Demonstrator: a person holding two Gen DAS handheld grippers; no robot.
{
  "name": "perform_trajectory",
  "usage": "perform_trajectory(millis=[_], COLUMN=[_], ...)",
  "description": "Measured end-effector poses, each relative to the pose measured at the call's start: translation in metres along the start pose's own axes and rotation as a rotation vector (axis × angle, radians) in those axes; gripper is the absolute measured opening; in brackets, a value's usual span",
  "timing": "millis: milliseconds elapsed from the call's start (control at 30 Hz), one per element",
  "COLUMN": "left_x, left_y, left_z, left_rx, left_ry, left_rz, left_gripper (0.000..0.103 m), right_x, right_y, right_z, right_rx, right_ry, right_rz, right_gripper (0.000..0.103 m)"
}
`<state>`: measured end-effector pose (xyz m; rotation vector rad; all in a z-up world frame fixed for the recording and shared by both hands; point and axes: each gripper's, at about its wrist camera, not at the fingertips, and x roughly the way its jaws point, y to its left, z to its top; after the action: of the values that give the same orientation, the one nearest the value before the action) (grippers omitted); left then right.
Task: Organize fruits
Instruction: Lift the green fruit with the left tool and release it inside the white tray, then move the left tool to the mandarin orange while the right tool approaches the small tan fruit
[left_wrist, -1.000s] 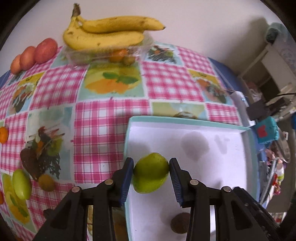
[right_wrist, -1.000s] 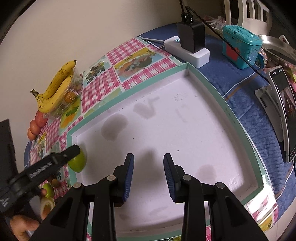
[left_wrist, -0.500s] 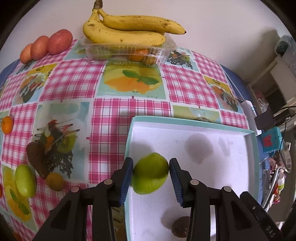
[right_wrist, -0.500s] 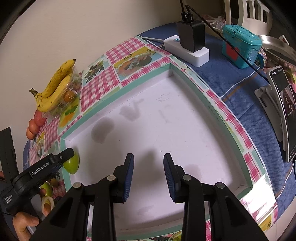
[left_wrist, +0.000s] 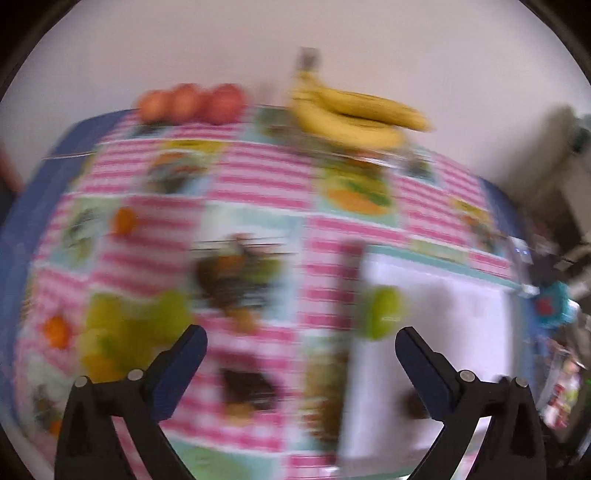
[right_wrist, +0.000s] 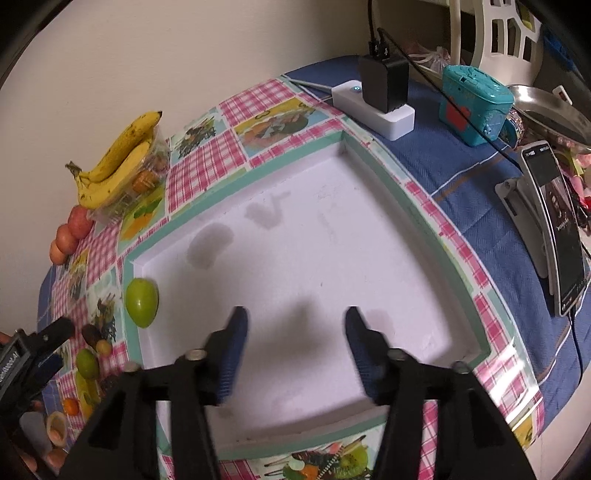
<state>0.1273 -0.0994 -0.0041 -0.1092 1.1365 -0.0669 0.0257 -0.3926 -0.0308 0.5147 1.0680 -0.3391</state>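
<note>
On the far left of the counter (right_wrist: 480, 177), in the right wrist view, small fruits wait: a green fruit (right_wrist: 87, 363), a little orange one (right_wrist: 70, 406), and more near the edge. The left gripper (left_wrist: 300, 345) has its two fingers wide apart and holds nothing. Its own view is very blurry, so I cannot tell just what sits under it.

Next comes the green mango (right_wrist: 142, 302). It lies inside the white tray (right_wrist: 458, 269), right against the left wall, near the far left corner. Nothing is touching it.

I think the next job is to fetch another fruit from the left pile. To do it well, slow the left gripper down over one fruit. Keep the fingers wide, put one on each side, then squeeze softly so the fruit does not squish or roll. Set it in the tray beside the mango, not on top.

Past the tray's far left corner lie the bananas (right_wrist: 114, 158) on a clear box, with red apples (right_wrist: 70, 232) just beside them.

The right gripper (right_wrist: 295, 328) hangs over the bare middle of the tray. Its fingers are apart and hold nothing. It should keep out of the way.
</note>
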Motion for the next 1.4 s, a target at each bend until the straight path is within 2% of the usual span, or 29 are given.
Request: perform_trajectory(millis=[67,133,300,433,567,933,1133,1400], left_x=[-0.004,-0.012,-0.022,-0.029,-0.028,-0.025,-0.021,-0.025], left_y=[0.026,0.055,0.104,0.132,0.155,0.177,0.19,0.22], left_z=[-0.004,-0.01,-0.029,-0.043,-0.051,-0.035,-0.029,-0.026], left_rx=[-0.035,-0.085,-0.17,-0.206,-0.235,-0.274,-0.305,-0.389], left_ry=[-0.005,-0.024,-0.041,-0.07,-0.042,-0.065,-0.076,-0.102], left_rz=[0.064,0.092,0.123,0.137,0.154,0.061,0.057,0.003], left_gripper=[0.103,0.103,0.103,0.103,0.103,0.103,0.103,0.103], right_x=[0.002,0.001,-0.001,-0.005,-0.005,0.009,0.014,0.001], right_y=[0.003,0.008,0.023,0.038,0.05,0.059,0.063,0.099], right_z=[-0.005,-0.011,-0.026,-0.036,-0.043,-0.049,-0.052,-0.056], right_rx=[-0.016,-0.041,-0.108,-0.165,-0.203,-0.2,-0.192,-0.282], right_ry=[0.011,0.011,-0.016,-0.059,-0.092,-0.086,-0.062,-0.123], right_rz=[0.001,-0.008,-0.006,0.013,0.008,0.04,0.069,0.154], right_gripper=[0.063,0.079,0.089,0.09,0.09,0.09,0.09,0.09])
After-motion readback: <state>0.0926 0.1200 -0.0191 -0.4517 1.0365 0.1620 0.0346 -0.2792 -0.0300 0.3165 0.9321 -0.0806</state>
